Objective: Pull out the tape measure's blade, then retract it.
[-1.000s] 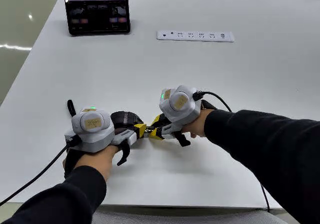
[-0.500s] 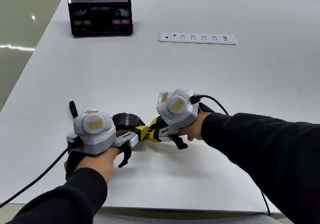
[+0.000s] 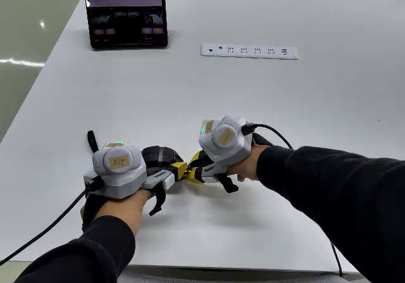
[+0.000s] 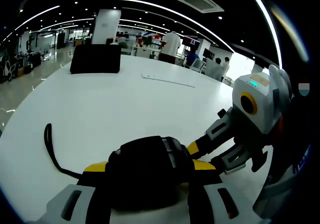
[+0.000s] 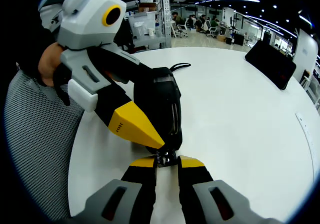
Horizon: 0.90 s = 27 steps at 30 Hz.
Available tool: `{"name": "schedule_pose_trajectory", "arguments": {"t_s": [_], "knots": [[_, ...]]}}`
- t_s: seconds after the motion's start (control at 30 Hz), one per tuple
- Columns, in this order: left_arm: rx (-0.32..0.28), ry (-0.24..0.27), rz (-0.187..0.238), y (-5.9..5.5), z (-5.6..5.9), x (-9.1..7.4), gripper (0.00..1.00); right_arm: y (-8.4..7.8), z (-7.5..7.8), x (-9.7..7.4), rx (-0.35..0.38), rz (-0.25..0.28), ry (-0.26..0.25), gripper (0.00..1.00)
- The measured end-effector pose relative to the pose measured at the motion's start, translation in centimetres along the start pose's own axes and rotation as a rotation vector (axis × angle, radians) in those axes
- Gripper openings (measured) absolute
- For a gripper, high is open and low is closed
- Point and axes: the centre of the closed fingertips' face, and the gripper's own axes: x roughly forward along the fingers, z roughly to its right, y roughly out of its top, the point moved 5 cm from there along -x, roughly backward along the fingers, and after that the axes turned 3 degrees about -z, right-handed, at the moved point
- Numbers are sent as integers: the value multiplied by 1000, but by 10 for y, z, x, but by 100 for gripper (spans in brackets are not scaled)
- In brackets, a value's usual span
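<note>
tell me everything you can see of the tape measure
The tape measure is a rounded black case, rubbery-looking, resting on the white table. The left claw is clamped around its sides. The right claw pinches the small metal end hook at the case mouth; hardly any blade is out. A black wrist strap trails from it across the table.
</note>
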Motion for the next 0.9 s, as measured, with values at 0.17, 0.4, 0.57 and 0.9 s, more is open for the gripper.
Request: {"name": "schedule_pose_trajectory", "arguments": {"t_s": [0.17, 0.4, 0.57, 0.9], "knots": [[4, -2, 0, 0, 0, 0, 57, -1, 0, -1, -17, 0, 1, 12], [2, -5, 0, 0, -1, 0, 57, 1, 0, 2, -16, -4, 12, 11], [4, -7, -2, 0, 0, 0, 57, 3, -1, 4, -31, -14, 14, 11], [10, -7, 4, -1, 0, 0, 58, 3, -1, 4, -36, -15, 12, 12]]}}
